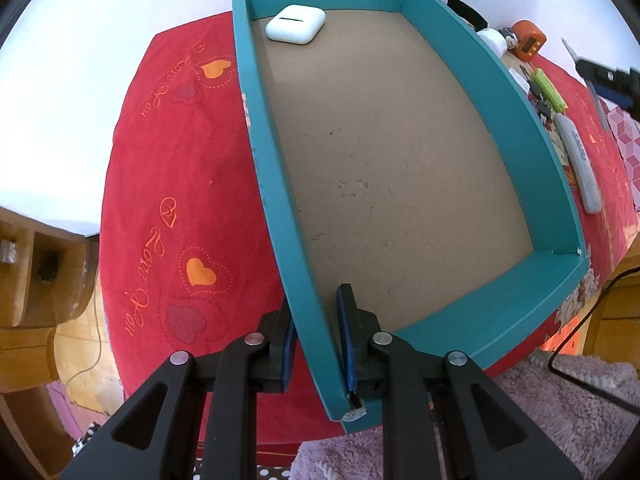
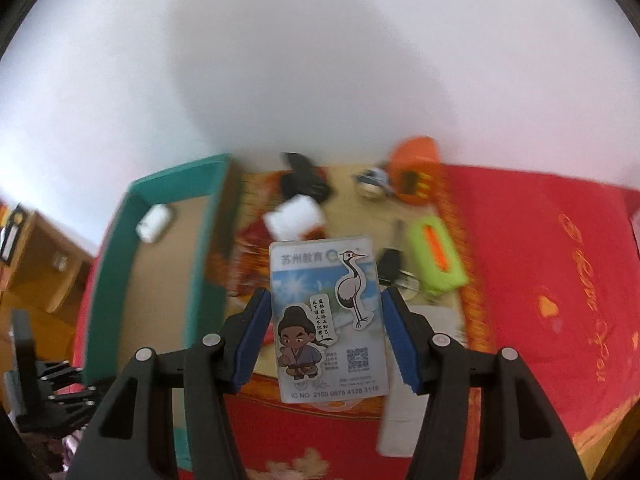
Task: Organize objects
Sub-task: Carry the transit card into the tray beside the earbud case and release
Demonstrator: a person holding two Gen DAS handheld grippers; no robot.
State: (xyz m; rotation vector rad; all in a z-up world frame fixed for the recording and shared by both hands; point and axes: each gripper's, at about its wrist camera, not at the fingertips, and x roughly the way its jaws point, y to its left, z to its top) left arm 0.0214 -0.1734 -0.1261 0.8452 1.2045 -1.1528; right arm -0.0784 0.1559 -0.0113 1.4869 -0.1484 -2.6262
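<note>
A teal cardboard box lies on a red cloth, and a white earbud case rests in its far corner. My left gripper is shut on the box's near left wall, one pad inside and one outside. In the right wrist view my right gripper is shut on a plastic card printed with a cartoon figure and a crane. It holds the card by its long edges above the cloth. The box and the case show at the left, blurred.
To the right of the box lie an orange timer, a green cutter and a grey utility knife. The right wrist view also shows a white block, a black item and keys. Wooden furniture stands at the left.
</note>
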